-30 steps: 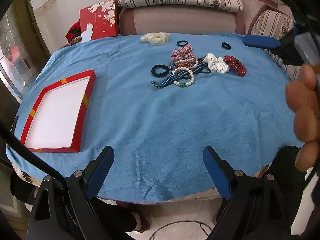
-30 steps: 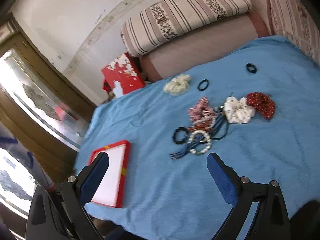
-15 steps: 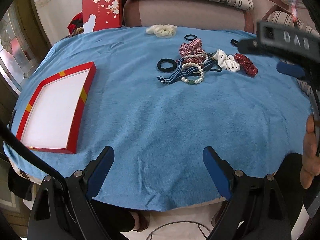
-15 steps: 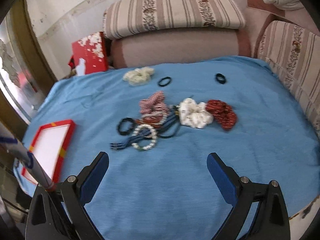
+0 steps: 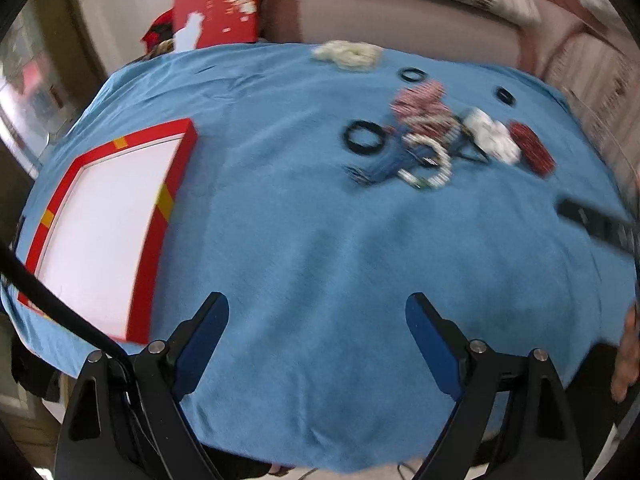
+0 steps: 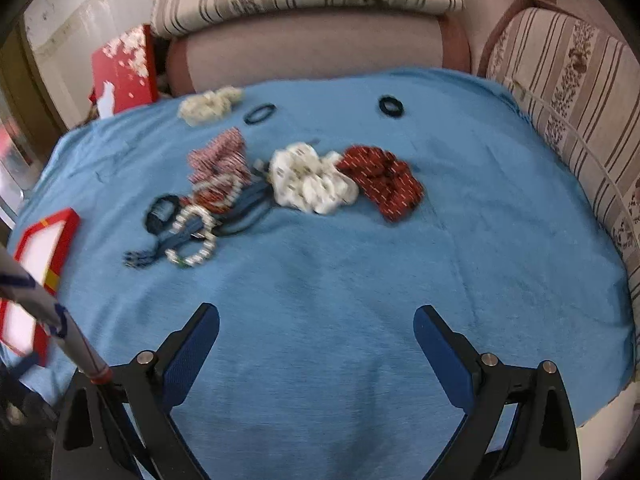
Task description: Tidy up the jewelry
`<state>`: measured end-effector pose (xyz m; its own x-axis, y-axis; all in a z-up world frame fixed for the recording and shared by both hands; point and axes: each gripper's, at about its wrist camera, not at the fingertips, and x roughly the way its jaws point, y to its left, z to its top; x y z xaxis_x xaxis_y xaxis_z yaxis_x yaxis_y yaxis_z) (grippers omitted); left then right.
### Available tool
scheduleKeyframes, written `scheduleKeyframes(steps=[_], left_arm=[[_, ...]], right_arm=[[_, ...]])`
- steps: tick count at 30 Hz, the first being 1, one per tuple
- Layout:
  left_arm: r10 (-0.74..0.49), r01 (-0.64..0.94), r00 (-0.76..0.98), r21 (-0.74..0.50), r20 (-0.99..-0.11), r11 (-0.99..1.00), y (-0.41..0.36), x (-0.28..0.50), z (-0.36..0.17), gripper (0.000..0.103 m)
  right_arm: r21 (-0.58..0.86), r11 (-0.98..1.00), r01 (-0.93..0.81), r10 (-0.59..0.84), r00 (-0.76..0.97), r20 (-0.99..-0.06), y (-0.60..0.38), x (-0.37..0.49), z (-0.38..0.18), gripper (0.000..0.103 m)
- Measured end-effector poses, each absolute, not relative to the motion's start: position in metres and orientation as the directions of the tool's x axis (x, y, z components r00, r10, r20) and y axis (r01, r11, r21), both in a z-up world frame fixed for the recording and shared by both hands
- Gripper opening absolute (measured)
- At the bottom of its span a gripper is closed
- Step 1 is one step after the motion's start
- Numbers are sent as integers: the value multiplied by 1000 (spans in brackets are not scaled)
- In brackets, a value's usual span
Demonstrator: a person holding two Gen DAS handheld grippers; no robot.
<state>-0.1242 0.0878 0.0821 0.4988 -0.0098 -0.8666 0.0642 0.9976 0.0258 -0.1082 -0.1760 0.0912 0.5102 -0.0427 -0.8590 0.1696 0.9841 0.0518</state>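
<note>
Jewelry pile [image 6: 256, 188] lies beyond both spread grippers.

A pearl bracelet [image 6: 192, 238] lies flat on my blue cloth, overlapping a dark blue striped band [image 6: 180, 240]. Just left of it sits a black hair tie [image 6: 162, 212]; behind it, a red-checked scrunchie [image 6: 218, 156]. A white scrunchie [image 6: 310, 180] touches a red dotted one [image 6: 382, 182] to its right. Farther back lie a cream scrunchie [image 6: 208, 104] and two black ties [image 6: 260, 113] [image 6: 391, 106]. The red tray [image 5: 100, 236], white inside, lies well left.
</note>
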Motion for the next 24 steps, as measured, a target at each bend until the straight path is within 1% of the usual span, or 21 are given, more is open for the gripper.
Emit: scheduleKeyframes(steps=[4,6,7,9,13,15,16,17,20,24], left_arm=[[-64,4,485,-71,-872,997,114,-89,77,89],[-91,-7,479,-108,-873,994,120,-72,74,89],[-109,-4,478,-126,-872,992,122,-61,73,89],[-130,17,483,-139,-866,990,118,-46,74,86],[-186,65,480,-177,-857,982,110,-8,72,85],[-214,74,461,-203,-861,976,107,13,66,85],[-220,75,453,-209,-864,975,105,22,62,84],[-230,83,443,-215,-867,973,103,32,57,80],[-249,107,403,-225,-881,969,97,57,42,68],[-291,148,368,-253,-883,956,90,77,28,65]], right_arm=[[65,980,189,-38,496,-867,-193,-105,78,93],[71,977,200,-38,494,-869,-200,-103,72,92],[76,976,202,-35,497,-867,-201,-102,70,92],[105,973,206,-17,516,-856,-208,-100,66,92],[119,968,221,-12,515,-857,-217,-92,63,92],[123,968,221,-11,521,-854,-220,-87,64,91],[121,968,221,-14,526,-851,-222,-84,64,88],[116,968,224,-20,529,-849,-225,-81,64,85],[106,963,246,-46,540,-840,-237,-71,64,85],[79,961,266,-82,543,-835,-253,-53,63,85]])
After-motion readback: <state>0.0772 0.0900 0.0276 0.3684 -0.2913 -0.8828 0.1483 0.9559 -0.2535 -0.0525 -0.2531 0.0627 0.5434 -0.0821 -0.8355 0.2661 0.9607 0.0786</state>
